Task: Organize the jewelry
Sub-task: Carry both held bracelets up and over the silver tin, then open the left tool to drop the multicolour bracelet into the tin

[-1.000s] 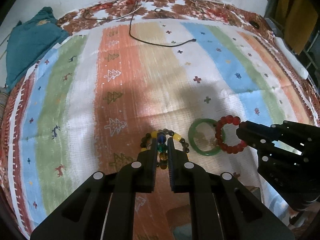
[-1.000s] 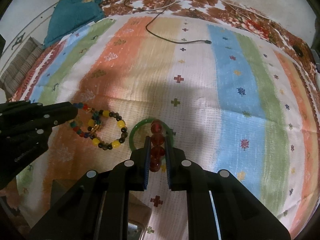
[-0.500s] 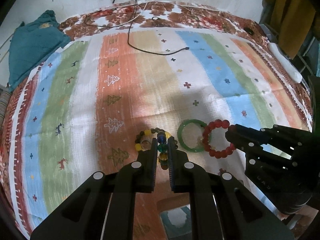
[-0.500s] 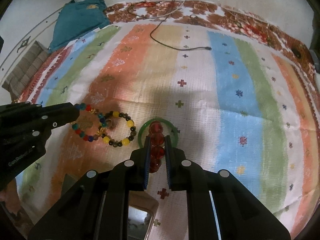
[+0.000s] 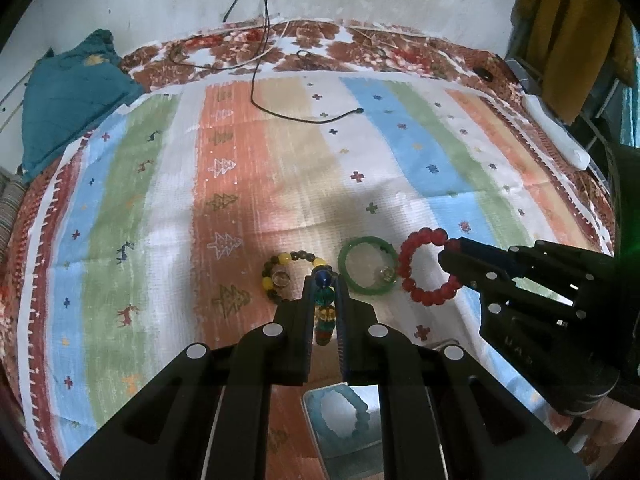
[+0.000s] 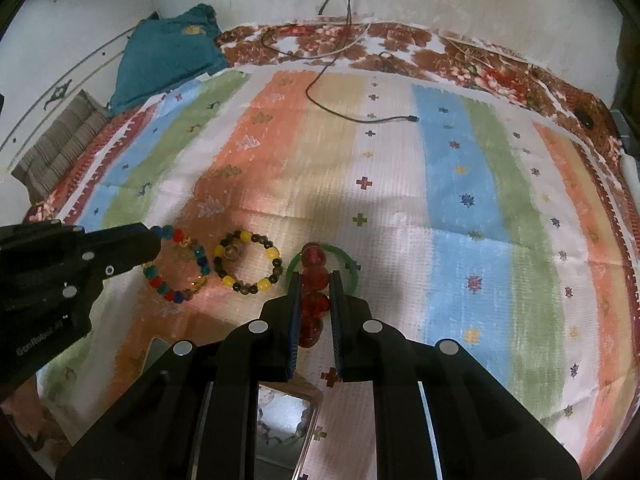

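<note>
On striped cloth (image 5: 400,152), clear tray (image 5: 344,420) holding pale-blue bracelet (image 5: 340,412)

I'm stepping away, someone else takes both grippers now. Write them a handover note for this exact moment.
Left gripper: shut on the multicolour bead bracelet.
Right gripper: shut on the red bead bracelet.
On the striped cloth: yellow-and-dark bead bracelet with a ring inside it; green bangle with another small ring inside.
Done: both bracelets gripped.
Left: place them; where is not shown.
</note>
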